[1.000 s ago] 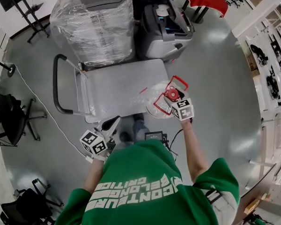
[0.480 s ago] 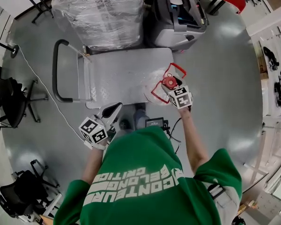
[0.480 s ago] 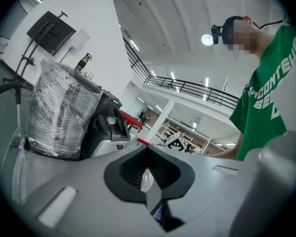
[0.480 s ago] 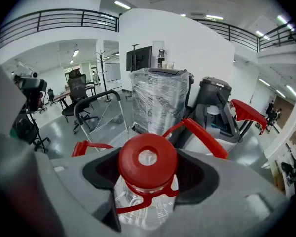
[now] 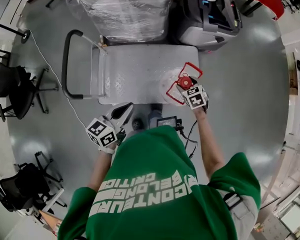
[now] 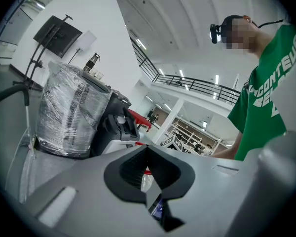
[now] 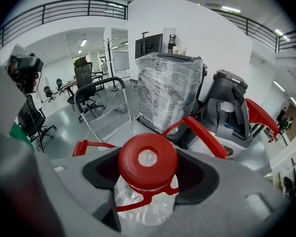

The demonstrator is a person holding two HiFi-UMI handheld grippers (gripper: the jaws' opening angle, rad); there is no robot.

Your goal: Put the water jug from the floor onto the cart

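Note:
The water jug [image 5: 176, 88] is clear plastic with a red cap [image 7: 148, 161] and a red carry handle [image 7: 202, 135]. My right gripper [image 5: 187, 87] is shut round its neck just under the cap, and in the right gripper view the jaws hug the neck on both sides. In the head view the jug is over the right front corner of the grey cart platform [image 5: 140, 71]; I cannot tell whether it rests on it. My left gripper [image 5: 124, 111] hangs by the cart's front edge, jaws together, holding nothing. The cart's black push handle [image 5: 65, 64] is at the left.
Behind the cart stand a tall load wrapped in clear film [image 5: 122, 6] and a grey machine [image 5: 210, 14]. Black office chairs [image 5: 12, 86] are at the left. A thin cable [image 5: 55, 84] runs across the grey floor. A small dark device [image 5: 166, 121] lies near the person's feet.
The right gripper has carried the jug from beside the cart's right edge to over its right front corner. The left gripper has kept its place, still shut.

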